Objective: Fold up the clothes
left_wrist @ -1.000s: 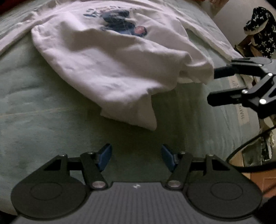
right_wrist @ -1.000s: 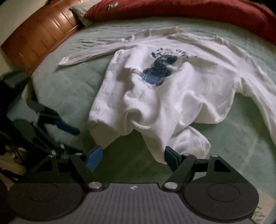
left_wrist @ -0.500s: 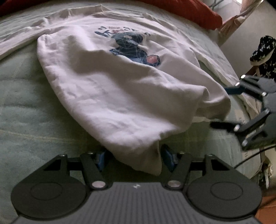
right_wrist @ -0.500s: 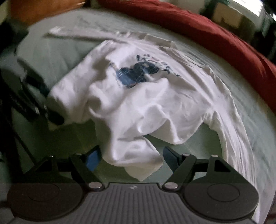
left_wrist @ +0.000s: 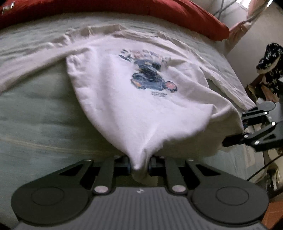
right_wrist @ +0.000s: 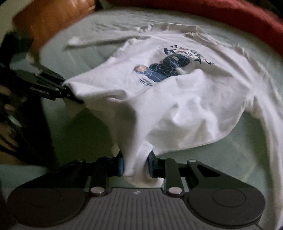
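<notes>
Through the left wrist camera I am seeing my left gripper (left_wrist: 139,165) pinching a hem corner of the white sweatshirt (left_wrist: 134,99), which is lying print-up on the green bed (left_wrist: 35,115), its long axis running from my fingers away to the collar near the red blanket (left_wrist: 176,12). Through the right wrist camera my right gripper (right_wrist: 135,164) is clamping the other hem corner, the sweatshirt stretching away toward its collar at upper right, sleeves spreading sideways.

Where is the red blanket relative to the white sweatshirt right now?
The red blanket lies along the bed's far edge in both wrist views, beyond the white sweatshirt and its collar.
</notes>
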Action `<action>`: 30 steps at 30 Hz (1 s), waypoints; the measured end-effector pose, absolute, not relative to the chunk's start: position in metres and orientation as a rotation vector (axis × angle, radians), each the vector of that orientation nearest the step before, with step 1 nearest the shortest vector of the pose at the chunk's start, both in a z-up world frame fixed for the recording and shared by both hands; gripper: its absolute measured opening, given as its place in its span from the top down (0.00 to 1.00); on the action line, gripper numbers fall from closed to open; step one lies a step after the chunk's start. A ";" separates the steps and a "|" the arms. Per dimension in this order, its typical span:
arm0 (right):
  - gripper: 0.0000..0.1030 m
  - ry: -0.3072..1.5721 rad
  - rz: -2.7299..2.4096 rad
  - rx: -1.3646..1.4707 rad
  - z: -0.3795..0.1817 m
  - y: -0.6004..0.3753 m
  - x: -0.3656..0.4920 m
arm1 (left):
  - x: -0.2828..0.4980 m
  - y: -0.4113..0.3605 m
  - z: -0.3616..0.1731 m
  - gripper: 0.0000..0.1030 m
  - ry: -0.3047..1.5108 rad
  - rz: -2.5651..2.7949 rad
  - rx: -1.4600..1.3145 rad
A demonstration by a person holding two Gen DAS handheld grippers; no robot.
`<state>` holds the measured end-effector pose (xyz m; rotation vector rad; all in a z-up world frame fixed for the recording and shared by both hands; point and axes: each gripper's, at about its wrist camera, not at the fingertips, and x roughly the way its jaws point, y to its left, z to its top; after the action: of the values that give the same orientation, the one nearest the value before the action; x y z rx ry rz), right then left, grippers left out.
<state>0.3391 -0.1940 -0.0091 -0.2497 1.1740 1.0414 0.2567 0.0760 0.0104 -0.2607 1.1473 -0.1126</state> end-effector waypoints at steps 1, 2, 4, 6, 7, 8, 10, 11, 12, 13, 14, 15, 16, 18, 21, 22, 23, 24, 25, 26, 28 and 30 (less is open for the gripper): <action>0.72 1.197 1.051 -0.198 -0.005 -0.197 0.340 | 0.255 0.081 0.018 0.86 1.154 -0.121 -0.251; 0.72 1.221 1.060 -0.146 -0.001 -0.200 0.341 | 0.253 0.085 0.025 0.86 1.163 -0.133 -0.240; 0.72 1.269 1.070 -0.053 0.004 -0.204 0.340 | 0.249 0.089 0.034 0.86 1.189 -0.179 -0.209; 0.72 1.309 1.077 -0.001 0.007 -0.204 0.336 | 0.245 0.091 0.041 0.86 1.218 -0.225 -0.175; 0.72 1.327 1.081 0.004 0.009 -0.203 0.333 | 0.243 0.092 0.038 0.86 1.244 -0.254 -0.165; 0.72 1.345 1.087 -0.010 0.009 -0.201 0.329 | 0.241 0.093 0.036 0.86 1.270 -0.283 -0.155; 0.58 1.371 1.076 -0.076 0.005 -0.194 0.318 | 0.240 0.097 0.021 0.77 1.367 -0.309 -0.134; 0.50 1.383 1.062 -0.104 0.001 -0.191 0.313 | 0.239 0.100 0.011 0.77 1.420 -0.305 -0.117; 0.46 1.400 1.043 -0.106 -0.004 -0.190 0.310 | 0.237 0.102 0.004 0.78 1.452 -0.304 -0.095; 0.46 1.416 1.024 -0.109 -0.009 -0.189 0.308 | 0.235 0.106 -0.001 0.77 1.468 -0.301 -0.067; 0.46 1.432 1.005 -0.112 -0.014 -0.188 0.305 | 0.233 0.109 -0.006 0.76 1.483 -0.297 -0.039; 0.45 1.444 0.986 -0.104 -0.018 -0.188 0.303 | 0.232 0.112 -0.007 0.76 1.487 -0.300 -0.039; 0.44 1.448 0.966 -0.077 -0.019 -0.190 0.303 | 0.231 0.115 -0.008 0.73 1.491 -0.304 -0.041; 0.42 1.454 0.927 -0.022 -0.021 -0.195 0.303 | 0.232 0.121 -0.005 0.66 1.472 -0.313 -0.082; 0.37 1.463 0.867 0.059 -0.024 -0.202 0.302 | 0.230 0.132 0.002 0.62 1.434 -0.379 -0.162; 0.37 1.465 0.847 0.086 -0.025 -0.204 0.302 | 0.229 0.137 0.006 0.61 1.421 -0.398 -0.187; 0.36 1.464 0.830 0.116 -0.025 -0.206 0.303 | 0.228 0.141 0.010 0.60 1.408 -0.416 -0.212; 0.34 1.458 0.822 0.150 -0.025 -0.206 0.305 | 0.227 0.146 0.014 0.57 1.395 -0.434 -0.237; 0.34 1.449 0.811 0.175 -0.024 -0.206 0.308 | 0.227 0.154 0.018 0.56 1.378 -0.419 -0.259; 0.34 1.436 0.799 0.180 -0.023 -0.205 0.311 | 0.228 0.162 0.021 0.56 1.362 -0.401 -0.281; 0.34 1.409 0.782 0.173 -0.022 -0.203 0.316 | 0.233 0.181 0.025 0.54 1.315 -0.349 -0.354; 0.34 1.377 0.764 0.197 -0.021 -0.202 0.321 | 0.243 0.200 0.021 0.54 1.246 -0.272 -0.460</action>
<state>0.3208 -0.2023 -0.0214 0.1966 1.3767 0.7635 0.2435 0.2004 0.0210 -0.4596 1.2459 -0.2725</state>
